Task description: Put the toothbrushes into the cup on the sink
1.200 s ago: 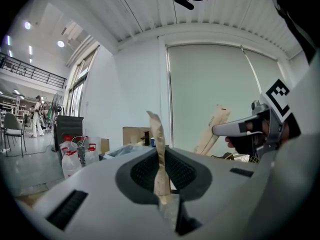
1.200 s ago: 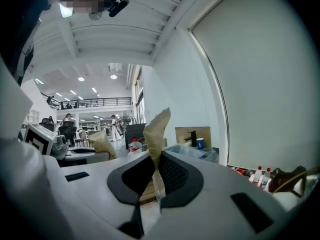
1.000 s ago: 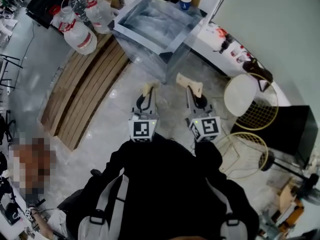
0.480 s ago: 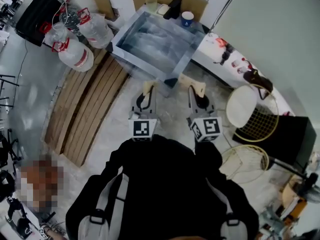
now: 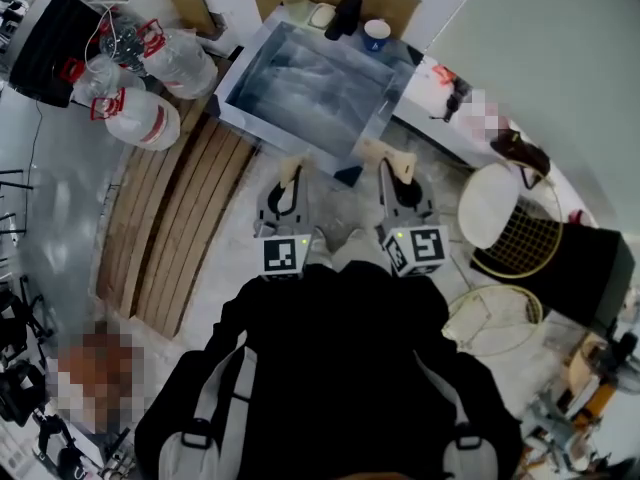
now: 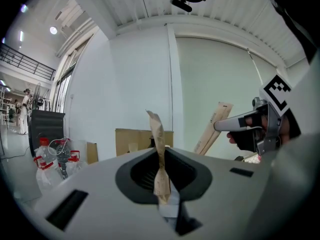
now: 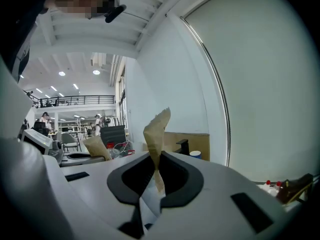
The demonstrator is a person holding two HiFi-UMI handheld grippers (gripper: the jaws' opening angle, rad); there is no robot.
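Note:
In the head view my left gripper and right gripper are held side by side just short of the sink. Each is shut on a tan paper-wrapped toothbrush, the left one and the right one. A blue cup stands on the sink's far right corner. The left gripper view has its packet upright in the jaws of the left gripper, with the right gripper beside it. In the right gripper view, that packet rises from the right gripper, with the blue cup beyond.
Water jugs and a black case stand at the left, beside wooden slats on the floor. A clear cup and a black thing are on the sink's back edge. Wire baskets and a white counter are at the right.
The sink has come closer to both grippers as the person steps forward. Both grippers keep their packets and their places side by side.

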